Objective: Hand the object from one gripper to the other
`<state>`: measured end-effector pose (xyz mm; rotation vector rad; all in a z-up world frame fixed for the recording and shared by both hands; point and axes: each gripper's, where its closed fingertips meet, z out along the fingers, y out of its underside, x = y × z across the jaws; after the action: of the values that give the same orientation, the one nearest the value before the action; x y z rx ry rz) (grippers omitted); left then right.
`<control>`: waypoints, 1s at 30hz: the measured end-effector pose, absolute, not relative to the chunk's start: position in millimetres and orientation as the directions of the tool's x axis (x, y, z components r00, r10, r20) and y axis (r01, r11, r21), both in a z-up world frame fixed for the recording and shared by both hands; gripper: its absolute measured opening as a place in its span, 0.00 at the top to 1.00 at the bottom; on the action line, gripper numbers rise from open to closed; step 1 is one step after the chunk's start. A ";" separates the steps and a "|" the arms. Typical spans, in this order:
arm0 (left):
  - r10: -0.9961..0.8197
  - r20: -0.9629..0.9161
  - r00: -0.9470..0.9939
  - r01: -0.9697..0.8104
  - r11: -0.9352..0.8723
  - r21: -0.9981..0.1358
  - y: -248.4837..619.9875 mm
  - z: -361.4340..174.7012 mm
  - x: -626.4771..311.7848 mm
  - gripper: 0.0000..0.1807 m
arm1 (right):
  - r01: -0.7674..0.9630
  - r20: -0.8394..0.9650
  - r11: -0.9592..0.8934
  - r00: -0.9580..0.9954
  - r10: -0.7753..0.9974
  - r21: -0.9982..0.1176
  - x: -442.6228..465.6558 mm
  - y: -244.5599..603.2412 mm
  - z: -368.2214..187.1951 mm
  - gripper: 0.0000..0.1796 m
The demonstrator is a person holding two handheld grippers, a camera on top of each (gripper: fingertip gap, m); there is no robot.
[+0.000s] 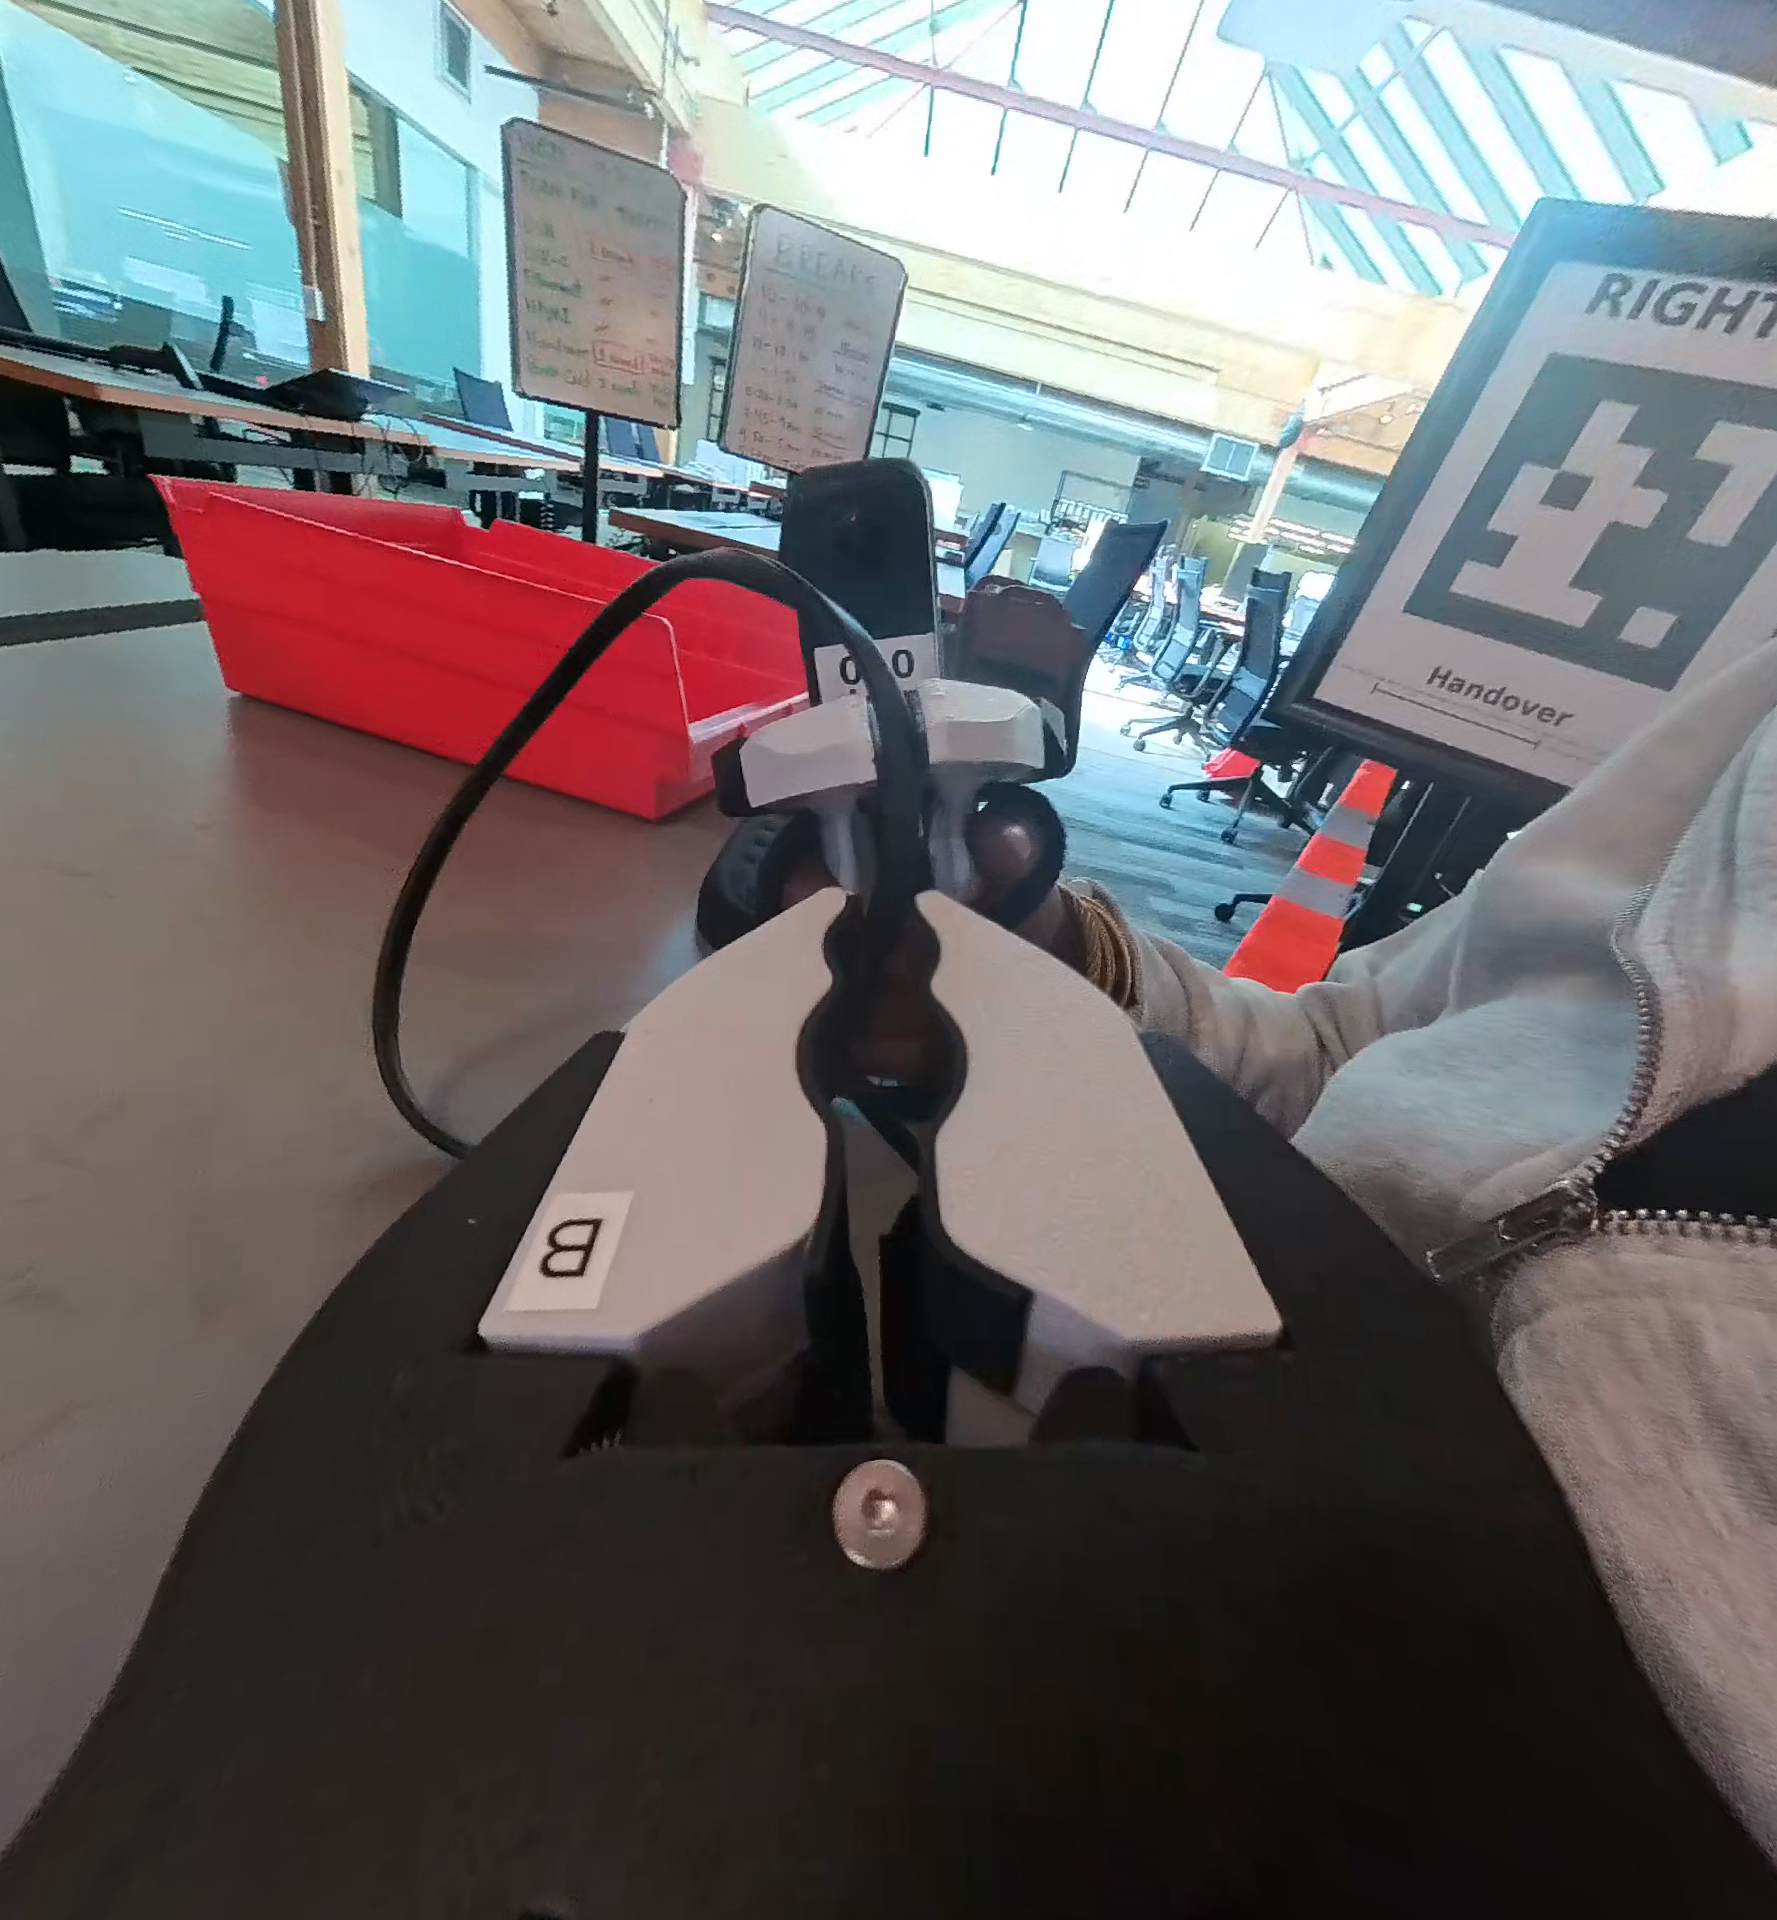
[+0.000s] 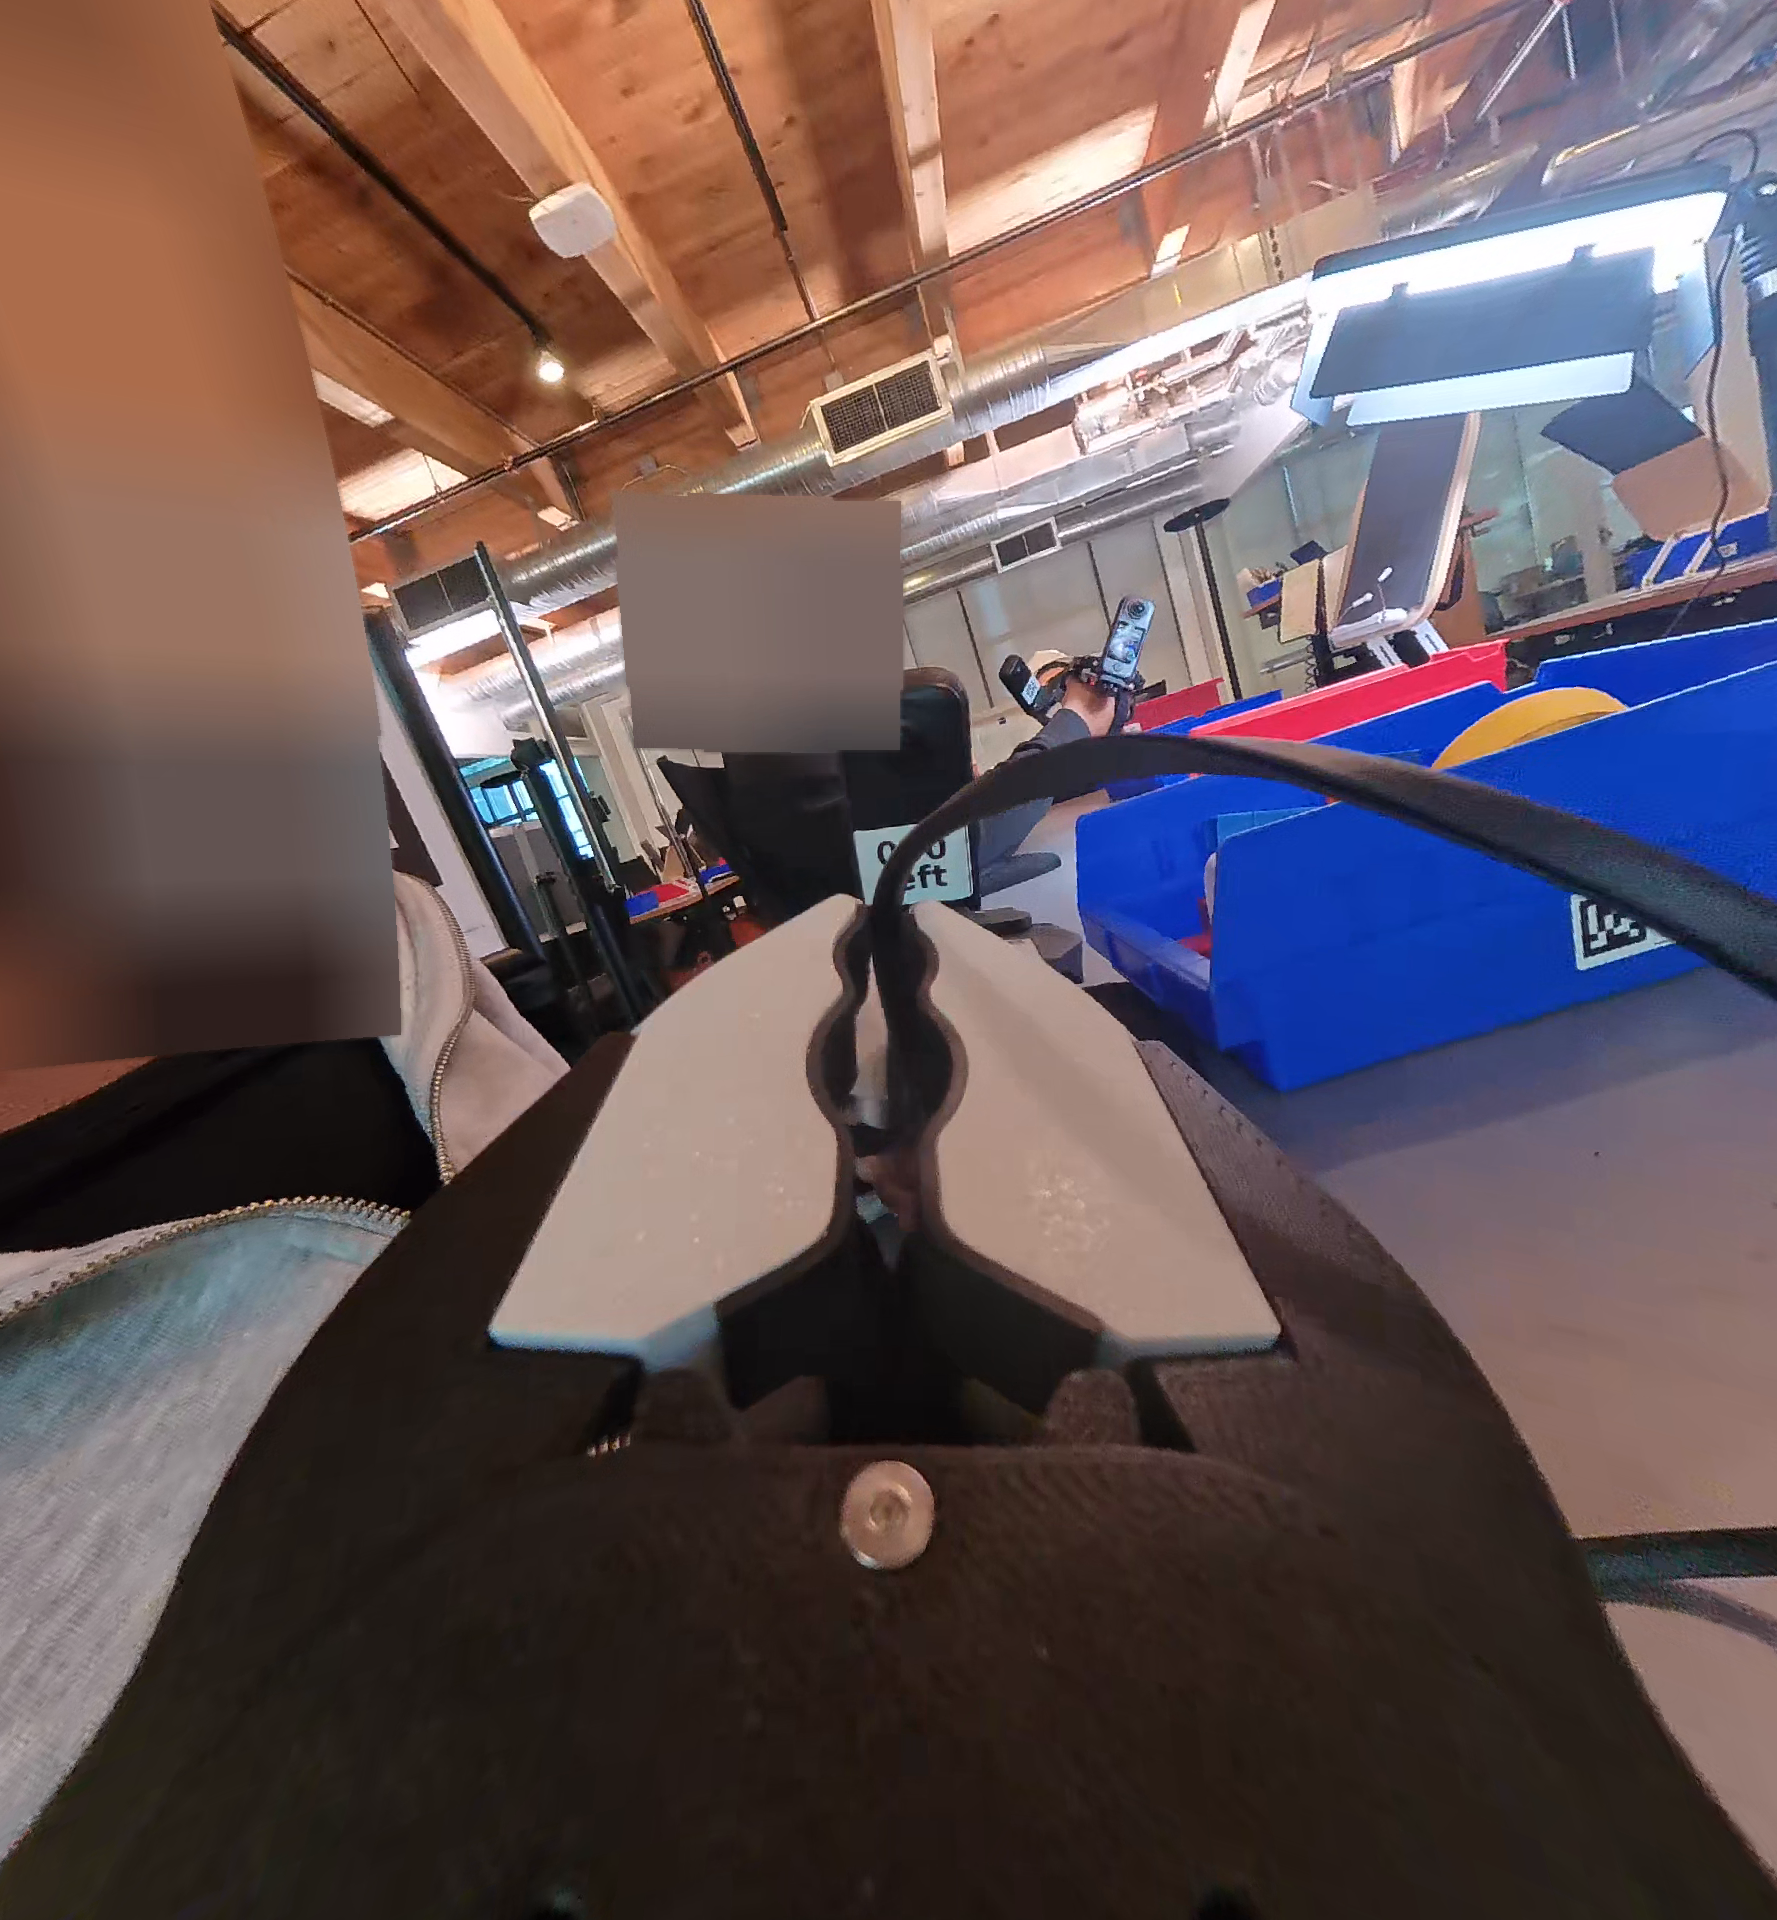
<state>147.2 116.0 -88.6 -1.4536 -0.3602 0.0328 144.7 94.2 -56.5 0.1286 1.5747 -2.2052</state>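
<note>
A black cord [image 1: 385,997] runs between the two grippers, which face each other tip to tip above the grey table [image 1: 136,935]. My left gripper [image 1: 879,914] is shut with the cord pinched between its white fingertips. The cord loops out to the left and back over the top. My right gripper [image 1: 894,831] faces it just beyond, its white fingers closed around the same cord. In the right wrist view my right gripper [image 2: 884,920] is shut on the cord [image 2: 1383,790], which arcs away to the right. The left gripper's dark body [image 2: 790,821] shows just behind.
A red bin [image 1: 448,634] lies on the table to the left. Blue bins [image 2: 1435,883] stand to the right, one holding a yellow roll [image 2: 1528,717]. A marker sign [image 1: 1590,499] stands at right. A person's grey sleeve [image 1: 1486,987] is close by. An orange cone [image 1: 1310,883] stands on the floor. Both grippers' tips are close together, under 4 cm apart.
</note>
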 end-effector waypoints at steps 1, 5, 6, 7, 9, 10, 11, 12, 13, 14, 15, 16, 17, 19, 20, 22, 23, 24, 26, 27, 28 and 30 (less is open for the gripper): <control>0.232 0.222 0.947 0.196 0.129 -0.972 116.2 -88.4 147.8 0.97 | 0.390 -0.315 -0.267 -0.906 -0.283 -0.881 144.5 94.0 -56.5 0.97; 0.230 0.250 0.941 0.202 0.211 -0.956 108.4 -78.0 144.2 0.97 | 0.415 -0.347 -0.292 -0.901 -0.259 -0.861 137.3 94.9 -55.6 0.94; 0.217 0.275 0.937 0.217 0.256 -0.942 104.2 -72.9 142.8 0.97 | 0.425 -0.357 -0.283 -0.897 -0.260 -0.860 137.1 93.8 -57.0 0.91; 0.202 0.301 0.932 0.234 0.299 -0.925 99.4 -68.1 141.3 0.97 | 0.431 -0.367 -0.258 -0.893 -0.263 -0.865 138.4 91.3 -60.0 0.89; 0.172 0.338 0.925 0.256 0.377 -0.890 90.1 -59.4 139.0 0.98 | 0.429 -0.378 -0.181 -0.888 -0.261 -0.885 143.5 83.5 -70.1 0.86; 0.155 0.351 0.923 0.266 0.403 -0.876 87.0 -56.1 138.9 0.97 | 0.416 -0.374 -0.137 -0.893 -0.251 -0.899 146.1 79.2 -76.5 0.85; 0.140 0.361 0.922 0.276 0.418 -0.866 85.3 -54.4 139.1 0.97 | 0.395 -0.364 -0.097 -0.900 -0.241 -0.913 149.1 75.6 -82.1 0.85; 0.129 0.368 0.921 0.284 0.425 -0.860 84.7 -53.7 139.3 0.97 | 0.375 -0.349 -0.072 -0.905 -0.242 -0.924 152.4 73.6 -84.9 0.87; 0.120 0.371 0.921 0.289 0.429 -0.856 84.7 -53.4 139.7 0.97 | 0.363 -0.336 -0.065 -0.908 -0.251 -0.930 155.0 73.4 -85.2 0.91; 0.113 0.373 0.921 0.293 0.431 -0.853 85.1 -52.9 140.4 0.97 | 0.359 -0.332 -0.071 -0.909 -0.251 -0.931 154.8 74.2 -84.5 0.96; 0.113 0.375 0.920 0.293 0.434 -0.852 85.2 -52.8 140.1 0.97 | 0.362 -0.334 -0.080 -0.910 -0.244 -0.929 152.8 75.5 -83.9 0.97; 0.123 0.376 0.919 0.290 0.436 -0.852 85.1 -53.0 138.9 0.97 | 0.366 -0.338 -0.084 -0.910 -0.239 -0.927 151.0 76.6 -83.5 0.97; 0.133 0.377 0.917 0.287 0.437 -0.852 84.8 -53.2 137.8 0.97 | 0.368 -0.340 -0.088 -0.911 -0.234 -0.925 149.7 77.1 -83.3 0.97; 0.153 0.378 0.913 0.285 0.423 -0.860 85.9 -55.6 136.1 0.92 | 0.368 -0.336 -0.105 -0.912 -0.233 -0.924 148.4 78.7 -81.0 0.97; 0.160 0.377 0.912 0.292 0.392 -0.872 89.2 -59.8 136.4 0.89 | 0.370 -0.334 -0.125 -0.912 -0.239 -0.921 148.0 80.3 -78.0 0.97; 0.138 0.373 0.918 0.316 0.314 -0.895 99.9 -69.2 142.5 0.86 | 0.393 -0.344 -0.171 -0.903 -0.259 -0.904 146.2 84.7 -70.9 0.97; 0.123 0.371 0.921 0.328 0.272 -0.905 105.8 -74.4 146.3 0.86 | 0.409 -0.352 -0.191 -0.896 -0.272 -0.892 145.4 86.8 -67.6 0.98; 0.118 0.366 0.923 0.334 0.227 -0.915 111.2 -80.4 149.4 0.85 | 0.422 -0.359 -0.207 -0.889 -0.284 -0.882 144.9 88.7 -64.9 0.98; 0.119 0.347 0.930 0.326 0.165 -0.931 119.1 -88.2 153.8 0.88 | 0.435 -0.363 -0.222 -0.882 -0.301 -0.873 145.2 90.4 -62.1 0.97; 0.108 0.340 0.934 0.320 0.166 -0.933 120.9 -87.4 156.0 0.89 | 0.434 -0.361 -0.223 -0.882 -0.305 -0.873 146.0 90.3 -61.7 0.97; 0.102 0.345 0.933 0.323 0.182 -0.929 121.8 -85.9 156.1 0.90 | 0.431 -0.357 -0.223 -0.882 -0.308 -0.874 146.9 89.9 -61.6 0.97; 0.086 0.366 0.927 0.345 0.192 -0.919 122.9 -85.5 156.3 0.91 | 0.424 -0.347 -0.223 -0.883 -0.315 -0.878 149.3 89.4 -61.1 0.98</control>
<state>156.3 122.9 -85.5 -1.3743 -0.3732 -0.1879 149.3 89.4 -61.1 0.1292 1.5810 -2.1394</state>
